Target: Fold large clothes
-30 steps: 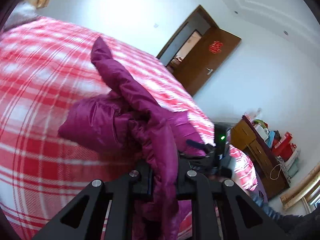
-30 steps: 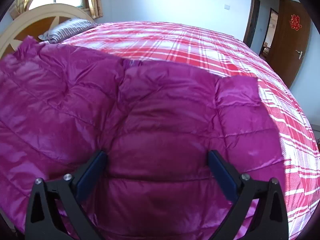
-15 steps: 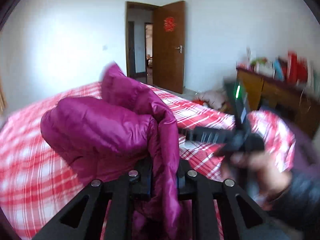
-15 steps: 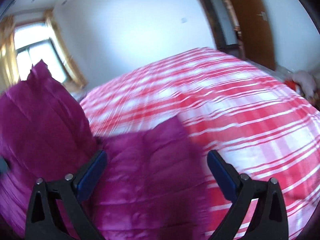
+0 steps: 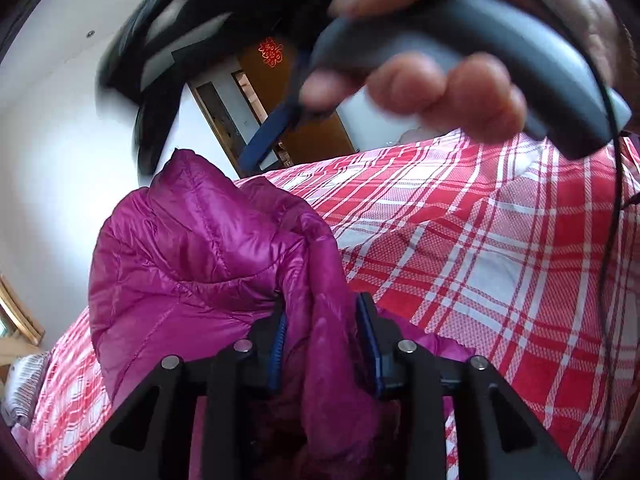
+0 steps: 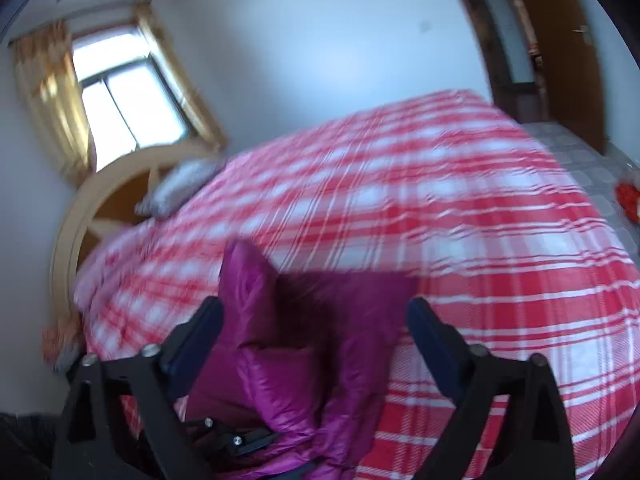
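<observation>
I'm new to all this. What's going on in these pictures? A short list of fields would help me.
place: bed with red-and-white plaid cover
garment: magenta puffer jacket, bunched up
left tongs: jacket fabric between the pads, jaws just been opening
right tongs: nothing gripped, above the jacket, jaws just been closing
hand: holds the right tool's handle
background: window, brown door

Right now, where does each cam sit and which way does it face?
Left wrist: on the left hand-held gripper, tilted, facing bed and door; jacket between its jaws; a hand overhead.
Right wrist: on the right hand-held gripper, jaws apart, facing headboard and window.
Shared: jacket, bed, door.
</observation>
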`<move>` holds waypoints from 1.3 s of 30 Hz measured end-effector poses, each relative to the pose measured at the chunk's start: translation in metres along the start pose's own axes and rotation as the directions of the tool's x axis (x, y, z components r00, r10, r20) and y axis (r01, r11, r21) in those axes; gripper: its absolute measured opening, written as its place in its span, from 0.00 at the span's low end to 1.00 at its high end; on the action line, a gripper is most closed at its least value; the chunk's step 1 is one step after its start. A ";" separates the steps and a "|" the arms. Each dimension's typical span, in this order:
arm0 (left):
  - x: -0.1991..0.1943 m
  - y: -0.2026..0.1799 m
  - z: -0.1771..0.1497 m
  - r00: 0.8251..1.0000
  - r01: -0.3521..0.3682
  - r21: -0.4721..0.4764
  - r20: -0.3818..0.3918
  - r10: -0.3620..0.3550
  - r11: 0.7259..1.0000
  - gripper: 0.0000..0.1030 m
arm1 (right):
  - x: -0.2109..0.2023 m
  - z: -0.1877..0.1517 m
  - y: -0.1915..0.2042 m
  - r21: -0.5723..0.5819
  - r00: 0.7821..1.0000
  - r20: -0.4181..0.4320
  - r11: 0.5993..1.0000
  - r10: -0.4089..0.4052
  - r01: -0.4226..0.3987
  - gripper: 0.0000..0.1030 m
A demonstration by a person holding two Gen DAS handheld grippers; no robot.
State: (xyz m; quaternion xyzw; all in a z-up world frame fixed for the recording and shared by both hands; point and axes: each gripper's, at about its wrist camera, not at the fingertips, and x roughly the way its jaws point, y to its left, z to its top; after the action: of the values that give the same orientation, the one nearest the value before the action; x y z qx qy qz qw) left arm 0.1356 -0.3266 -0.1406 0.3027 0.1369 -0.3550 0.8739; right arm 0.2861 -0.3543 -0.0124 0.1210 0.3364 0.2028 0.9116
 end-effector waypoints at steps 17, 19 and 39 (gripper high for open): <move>-0.034 0.072 -0.049 0.995 0.100 -0.408 0.048 -0.088 0.907 0.78 | 0.008 0.005 0.013 0.142 0.959 0.001 0.949 -0.284 0.281 0.56; -0.033 0.067 -0.048 0.994 0.103 -0.410 0.067 -0.083 0.906 0.78 | -0.003 0.020 0.039 0.203 0.982 0.084 0.968 -0.168 0.148 0.69; -0.049 0.137 -0.094 0.999 -0.034 -0.586 0.004 0.045 0.809 0.80 | 0.045 0.015 0.036 0.318 0.949 0.034 0.904 -0.314 0.287 0.80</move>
State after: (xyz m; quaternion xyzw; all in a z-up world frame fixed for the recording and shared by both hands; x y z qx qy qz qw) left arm 0.1949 -0.1643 -0.1330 0.0184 0.2255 -0.2798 0.9330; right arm 0.3167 -0.3033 -0.0135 0.2171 0.3397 -0.0005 0.9151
